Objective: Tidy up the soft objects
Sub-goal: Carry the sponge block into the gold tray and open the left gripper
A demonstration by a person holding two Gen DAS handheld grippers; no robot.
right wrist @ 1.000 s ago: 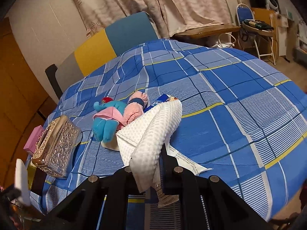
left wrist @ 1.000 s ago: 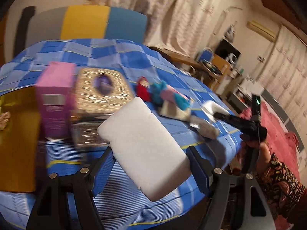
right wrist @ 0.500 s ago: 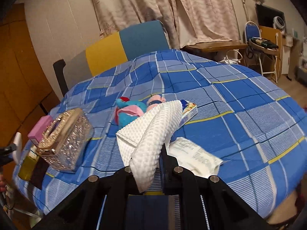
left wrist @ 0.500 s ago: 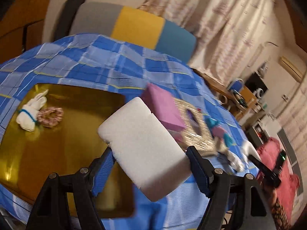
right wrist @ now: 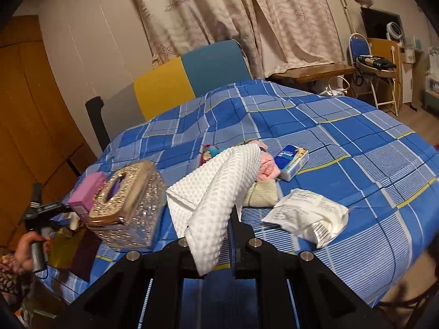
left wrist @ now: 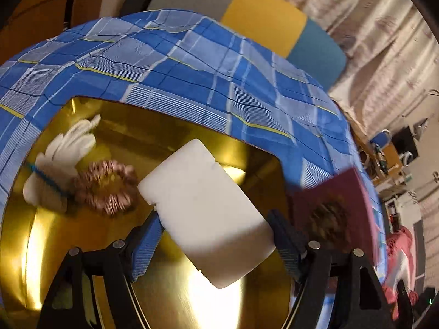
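My left tool (left wrist: pixel 216 233) has the white sponge (left wrist: pixel 204 211) between its pads, over the gold tray (left wrist: pixel 170 296), and its jaws are opening. The left pad meets the block's edge; the right pad looks just clear. The sponge seems light and springy, best taken across its flat sides near the middle. A white glove (left wrist: pixel 61 161) and a pink scrunchie (left wrist: pixel 105 187) lie at the tray's far left, so there is open room below the sponge. A pink box (left wrist: pixel 333 208) stands close at right.

My right tool (right wrist: pixel 214 235) is clamped on a limp waffle cloth (right wrist: pixel 216 192), which droops and will drag. A glittery tissue box (right wrist: pixel 129 205) sits left of it and a white packet (right wrist: pixel 307 216) right, on the table (right wrist: pixel 356 164).
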